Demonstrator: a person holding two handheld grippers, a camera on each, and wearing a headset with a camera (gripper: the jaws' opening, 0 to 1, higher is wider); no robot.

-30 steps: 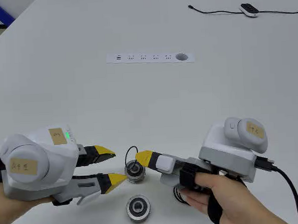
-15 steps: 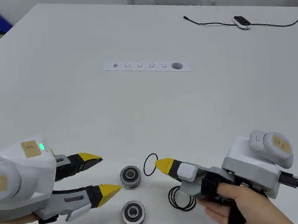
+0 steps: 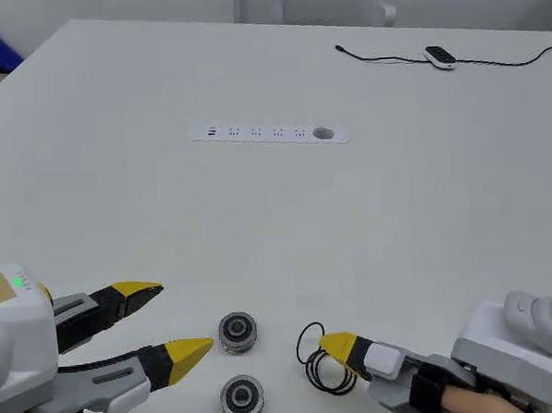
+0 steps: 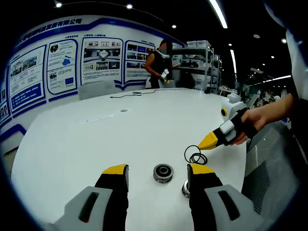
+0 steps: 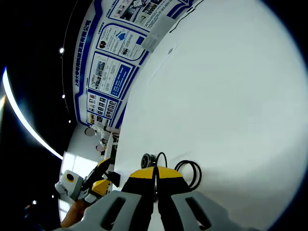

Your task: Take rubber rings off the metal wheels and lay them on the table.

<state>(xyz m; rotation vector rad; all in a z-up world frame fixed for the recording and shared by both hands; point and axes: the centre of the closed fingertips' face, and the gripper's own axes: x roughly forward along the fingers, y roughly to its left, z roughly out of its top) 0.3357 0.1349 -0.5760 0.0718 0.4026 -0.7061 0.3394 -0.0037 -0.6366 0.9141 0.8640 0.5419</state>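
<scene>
Laying-down looks in hand: right gripper (image 3: 337,347) pinches a rubber ring (image 3: 299,340) above the ring pile (image 3: 327,374) on the desk (image 3: 276,216), right of both metal wheels (image 3: 237,331); left gripper (image 3: 175,315) gapes wide. Next, release.

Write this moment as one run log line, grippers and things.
left gripper: open | right gripper: shut on ring | ring pile: on table | far wheel, near wheel: on table

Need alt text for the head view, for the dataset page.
The right gripper, at lower right, is shut on a black rubber ring by a small pile of rings on the white table. The open left gripper points toward two metal wheels; a power strip lies farther back.
</scene>
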